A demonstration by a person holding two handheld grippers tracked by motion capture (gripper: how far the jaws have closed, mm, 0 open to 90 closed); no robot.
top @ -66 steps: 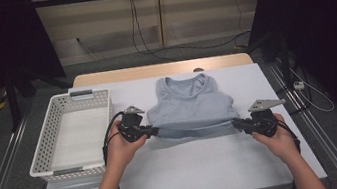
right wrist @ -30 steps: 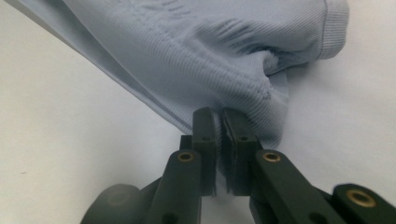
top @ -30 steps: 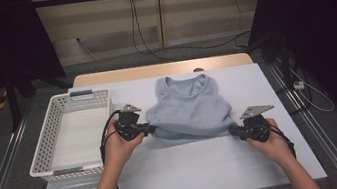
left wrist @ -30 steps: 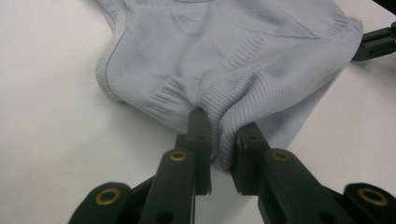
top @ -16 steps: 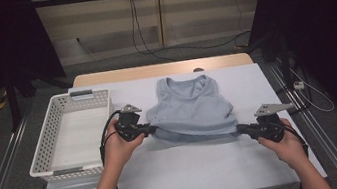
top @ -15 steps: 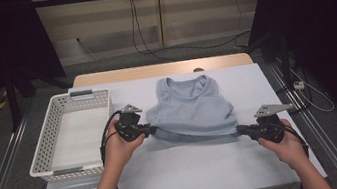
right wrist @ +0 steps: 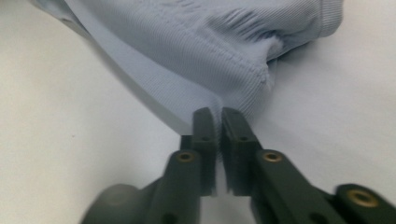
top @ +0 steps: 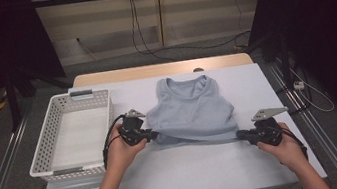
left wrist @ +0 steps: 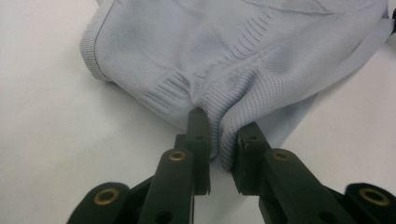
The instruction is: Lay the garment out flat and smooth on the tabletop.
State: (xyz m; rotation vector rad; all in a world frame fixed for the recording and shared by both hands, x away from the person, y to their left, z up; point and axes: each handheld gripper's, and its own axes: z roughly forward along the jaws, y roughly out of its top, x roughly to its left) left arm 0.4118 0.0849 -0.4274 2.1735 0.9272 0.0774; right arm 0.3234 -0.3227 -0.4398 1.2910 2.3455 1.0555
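A light blue knitted tank top (top: 190, 106) lies on the white table (top: 177, 169), neck toward the far side. My left gripper (top: 154, 135) holds the lower left corner of its hem; in the left gripper view the ribbed hem (left wrist: 224, 116) bunches between the jaws of my left gripper (left wrist: 222, 135). My right gripper (top: 239, 135) pinches the lower right corner, and the right gripper view has the fabric (right wrist: 219, 60) clamped in the narrow gap of my right gripper (right wrist: 218, 122). The hem is stretched between both grippers, slightly lifted.
A white perforated basket (top: 72, 134) stands at the left of the table, nothing in it. A wooden strip (top: 162, 69) runs along the table's far edge. Cables lie on the floor beyond and to the right.
My right gripper has pulled the hem corner to the right and toward the near edge, stretching the tank top's bottom wider. The left gripper has shifted slightly left and farther up the table.
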